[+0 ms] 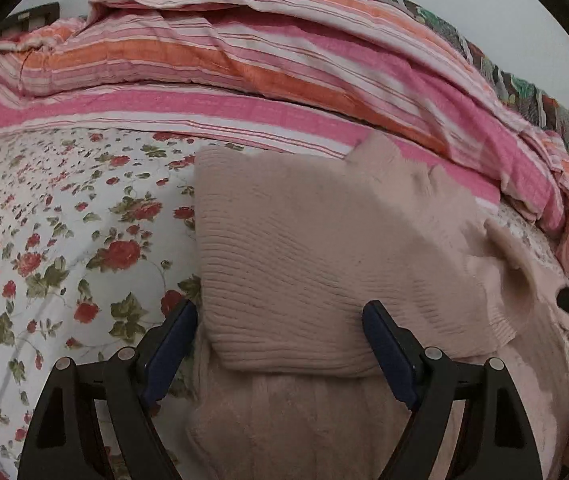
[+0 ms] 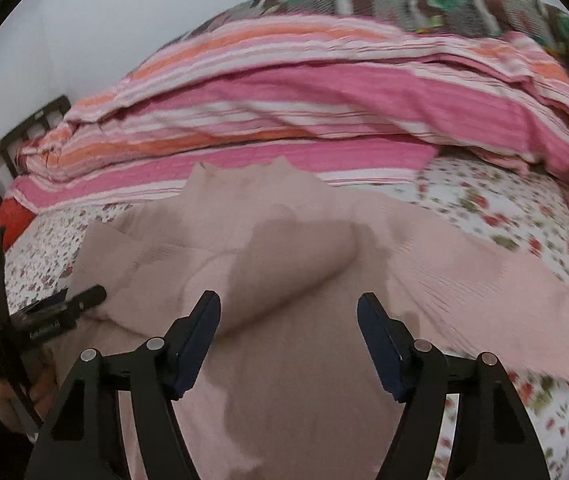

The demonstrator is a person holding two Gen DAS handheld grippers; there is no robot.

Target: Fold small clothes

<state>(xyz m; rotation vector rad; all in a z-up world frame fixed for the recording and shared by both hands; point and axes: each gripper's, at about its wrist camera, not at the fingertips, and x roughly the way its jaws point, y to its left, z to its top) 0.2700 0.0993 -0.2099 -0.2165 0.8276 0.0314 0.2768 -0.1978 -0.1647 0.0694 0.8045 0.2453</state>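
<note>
The pink knitted sweater lies on the floral bed, one side already folded over, the rest unfolded, while left gripper and right gripper hover wide-fingered, holding nothing.

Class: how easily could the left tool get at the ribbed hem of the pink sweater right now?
Probably easily. The left tool is open, its fingers either side of the ribbed hem of the pink sweater on the floral bedsheet. Nothing lies between them.

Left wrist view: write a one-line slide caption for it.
Open left gripper straddles a folded flap of the pink knit sweater on a floral bedsheet, striped quilt piled behind.
</note>
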